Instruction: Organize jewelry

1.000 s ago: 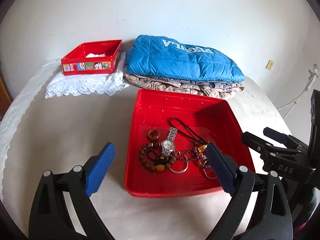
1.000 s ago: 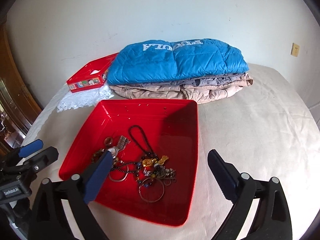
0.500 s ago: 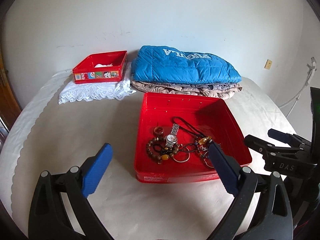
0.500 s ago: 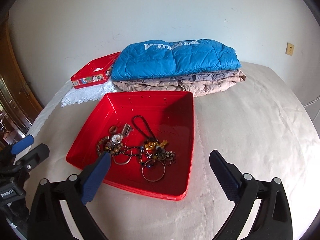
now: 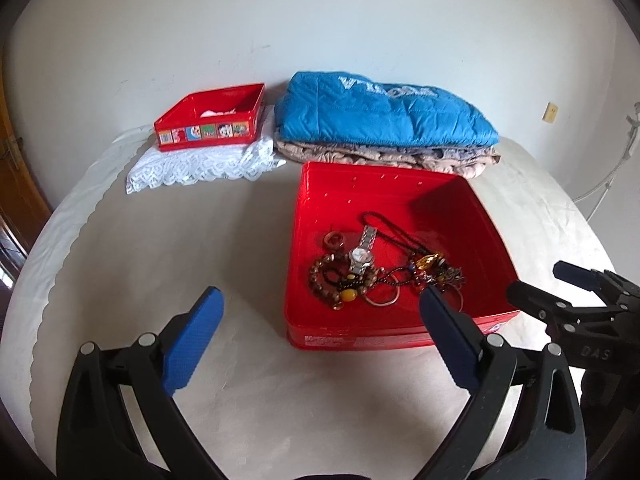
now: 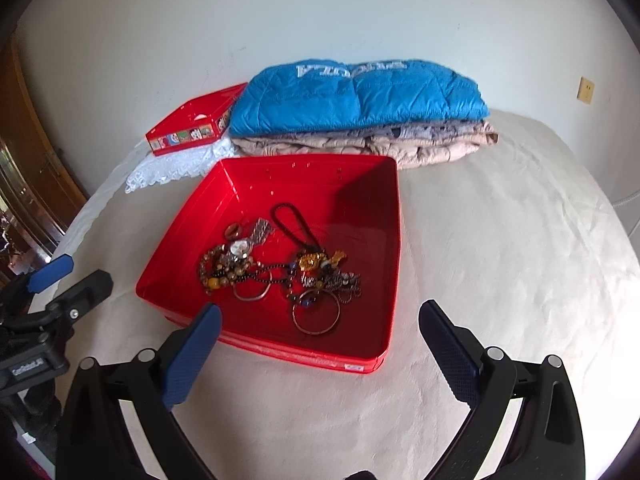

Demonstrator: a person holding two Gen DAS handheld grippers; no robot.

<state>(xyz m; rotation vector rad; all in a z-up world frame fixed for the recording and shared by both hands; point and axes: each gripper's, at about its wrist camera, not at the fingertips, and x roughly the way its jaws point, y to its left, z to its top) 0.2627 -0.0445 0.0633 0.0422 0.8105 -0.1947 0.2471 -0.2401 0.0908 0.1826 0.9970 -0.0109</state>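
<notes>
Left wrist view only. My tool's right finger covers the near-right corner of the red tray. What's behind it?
Observer: A large thin bangle lies flat on the floor of the red tray, close to the near wall. A beaded chain crosses its far edge.
Operator: Right tool state? I only get it side-on.
Observer: The right tool is open wide with nothing between its fingers. It's held above the bed on the near side of the tray and touches no jewelry.
</notes>
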